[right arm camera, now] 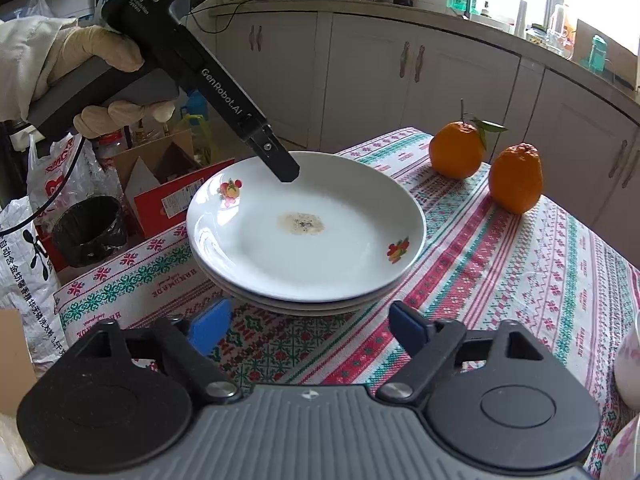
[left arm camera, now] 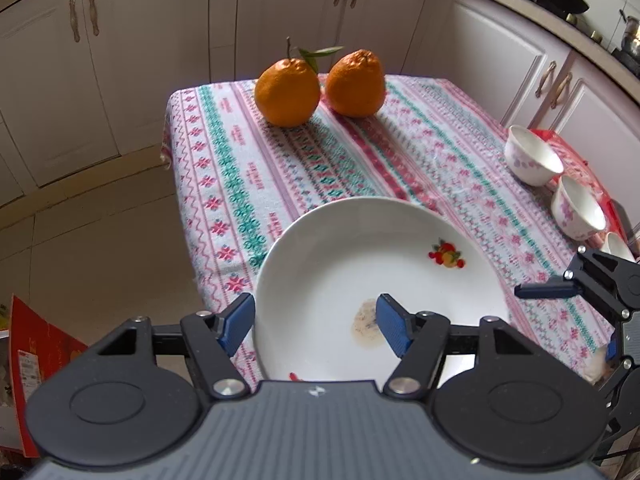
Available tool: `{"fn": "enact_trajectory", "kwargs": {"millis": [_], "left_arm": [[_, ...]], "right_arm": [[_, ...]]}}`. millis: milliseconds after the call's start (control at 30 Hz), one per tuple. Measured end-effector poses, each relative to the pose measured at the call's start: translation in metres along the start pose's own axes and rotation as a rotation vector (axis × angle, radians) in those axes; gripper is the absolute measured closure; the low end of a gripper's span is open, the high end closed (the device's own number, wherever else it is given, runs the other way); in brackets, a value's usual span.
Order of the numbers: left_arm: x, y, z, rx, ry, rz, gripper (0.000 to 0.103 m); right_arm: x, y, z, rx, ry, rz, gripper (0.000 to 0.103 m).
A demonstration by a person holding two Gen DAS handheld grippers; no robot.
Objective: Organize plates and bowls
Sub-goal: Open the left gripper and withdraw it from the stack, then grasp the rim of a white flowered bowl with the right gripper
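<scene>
A stack of white plates with fruit prints [right arm camera: 308, 252] sits on the patterned tablecloth [right arm camera: 520, 264]; the top plate [left arm camera: 360, 280] has a brown stain in its middle. My left gripper [left arm camera: 316, 326] is open, one finger outside the plate's rim and one over its inside; in the right wrist view its finger [right arm camera: 280, 160] hangs over the far rim. My right gripper [right arm camera: 308, 326] is open and empty, just short of the stack's near edge; it shows in the left wrist view [left arm camera: 560, 290] too. Three white bowls with pink flowers [left arm camera: 532, 156] [left arm camera: 580, 208] [left arm camera: 618, 246] stand at the right.
Two oranges [left arm camera: 288, 92] [left arm camera: 354, 82] stand at the table's far end. White kitchen cabinets [left arm camera: 280, 8] lie beyond. Left of the table are a cardboard box [right arm camera: 168, 184], a black bin [right arm camera: 88, 228] and bags on the floor. A bowl's side [right arm camera: 630, 364] is close at right.
</scene>
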State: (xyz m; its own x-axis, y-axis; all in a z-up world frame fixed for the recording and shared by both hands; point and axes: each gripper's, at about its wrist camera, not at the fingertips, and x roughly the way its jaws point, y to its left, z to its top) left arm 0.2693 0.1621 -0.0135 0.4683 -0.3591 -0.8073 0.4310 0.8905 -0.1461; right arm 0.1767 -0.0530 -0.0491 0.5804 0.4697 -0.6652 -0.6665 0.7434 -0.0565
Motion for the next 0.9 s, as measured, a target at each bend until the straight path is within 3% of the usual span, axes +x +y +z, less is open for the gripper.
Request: {"fn": "enact_trajectory", "kwargs": {"millis": [133, 467, 600, 900], "left_arm": [[-0.003, -0.012, -0.001, 0.033, -0.025, 0.020, 0.026], [-0.028, -0.068, -0.012, 0.168, -0.164, 0.092, 0.020], [-0.037, -0.100, -0.022, 0.211, -0.233, 0.086, 0.009], [-0.032, -0.166, -0.052, 0.218, -0.327, 0.029, 0.009]], "right_arm": [[-0.012, -0.002, 0.001, 0.012, -0.028, -0.023, 0.000], [-0.044, -0.008, -0.005, 0.012, -0.061, -0.145, 0.000], [-0.065, -0.014, -0.014, 0.025, -0.074, -0.203, 0.000], [-0.115, -0.034, -0.049, 0.078, -0.088, -0.318, 0.000]]}}
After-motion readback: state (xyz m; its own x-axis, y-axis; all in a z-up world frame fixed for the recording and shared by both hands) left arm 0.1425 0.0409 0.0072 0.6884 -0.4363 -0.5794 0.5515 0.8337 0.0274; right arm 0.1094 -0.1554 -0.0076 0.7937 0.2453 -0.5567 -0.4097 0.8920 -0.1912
